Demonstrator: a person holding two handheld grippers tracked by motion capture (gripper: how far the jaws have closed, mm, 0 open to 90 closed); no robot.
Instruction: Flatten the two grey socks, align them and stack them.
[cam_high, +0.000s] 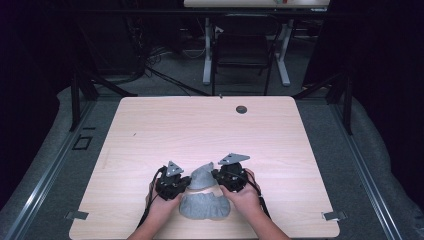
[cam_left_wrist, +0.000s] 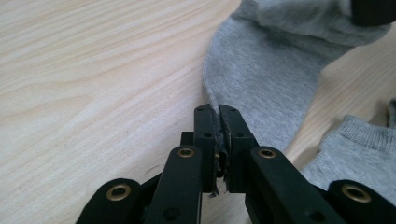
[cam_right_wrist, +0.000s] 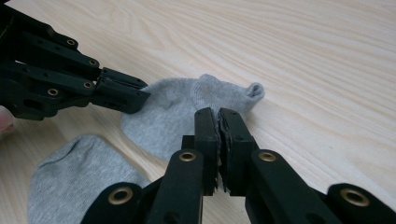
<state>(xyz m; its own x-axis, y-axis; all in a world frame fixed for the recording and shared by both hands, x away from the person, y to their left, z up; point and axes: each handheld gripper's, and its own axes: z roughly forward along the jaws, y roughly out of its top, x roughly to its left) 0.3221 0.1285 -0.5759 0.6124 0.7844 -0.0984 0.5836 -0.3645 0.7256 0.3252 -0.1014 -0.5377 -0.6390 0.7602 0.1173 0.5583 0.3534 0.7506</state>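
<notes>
Grey knit lies in two pieces at the near edge of the wooden table: a flat sock nearest the person, between the two hands, and a second sock just beyond it, lifted between the grippers.

Start from the near one. It rests flat and untouched, so it serves as the target to match against; leave it where it is and keep sleeves and cables from dragging across it.

Just past it, the left gripper has its jaws pressed together on the curved edge of the raised sock, the fabric pinched thin between the pads. The right gripper is likewise clamped on the same sock, on its opposite side near the ribbed cuff. Both bites look shallow, right at the hem, so I judge the main risk to be the cloth slipping out if the hands pull apart sharply.

To do this step well, draw the two grips apart gently until the sock is taut and flat, keep both hands level, then carry it back over the near sock and line up toe and cuff before lowering.

Farther off, the table runs bare to a small dark round hole near its far edge.
</notes>
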